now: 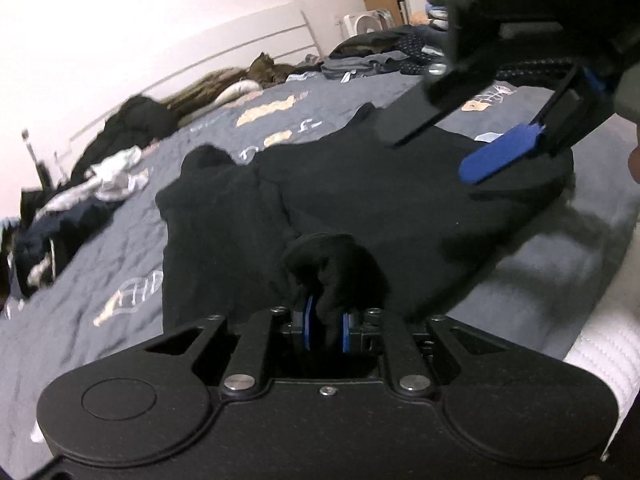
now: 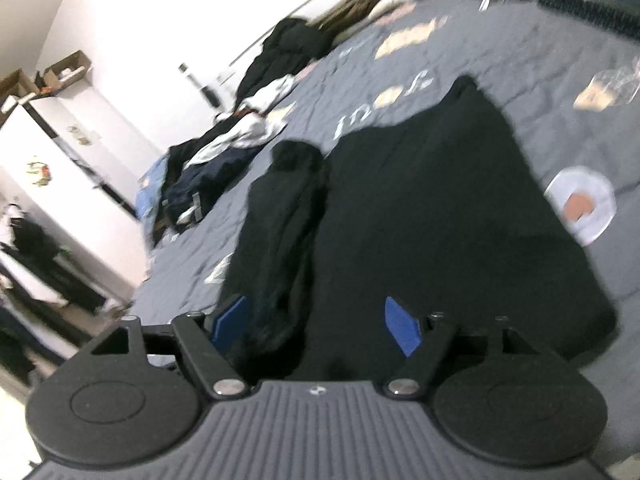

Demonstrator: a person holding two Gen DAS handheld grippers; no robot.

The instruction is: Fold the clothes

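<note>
Black garment (image 1: 360, 200): spread flat across the middle of the left wrist view on the grey-blue bedspread (image 1: 120, 264); in the right wrist view it fills the centre and lower right; one side already lies doubled over as a narrow strip (image 2: 280, 220) left of the main panel, which suggests the fold is partly made
Loose clothes (image 1: 80, 200): heaped at the left edge of the bed in both views, well apart from the garment; probably waiting their turn
Folded pile (image 1: 368, 60): upper middle of the left wrist view, at the far end of the bed, likely the finished stack
Left gripper (image 1: 326, 328): bottom centre of its own view; jaws nearly together with a bunch of black cloth pinched between the blue pads (image 1: 309, 320); the cloth rises in a dark lump just above the fingers, so a corner or cuff seems lifted clear in order to carry it over the panel
Right gripper (image 2: 316, 320): jaws spread wide over the near hem, with nothing pressed by the pads; the doubled strip runs down between the fingers; seen also at upper right of the left wrist view, hovering above the garment's right part; it looks placed either to take a new hold or to pin the cloth flat
Risk: the cloth is soft and dark, so layers are hard to tell apart; a pinch may catch more than one
</note>
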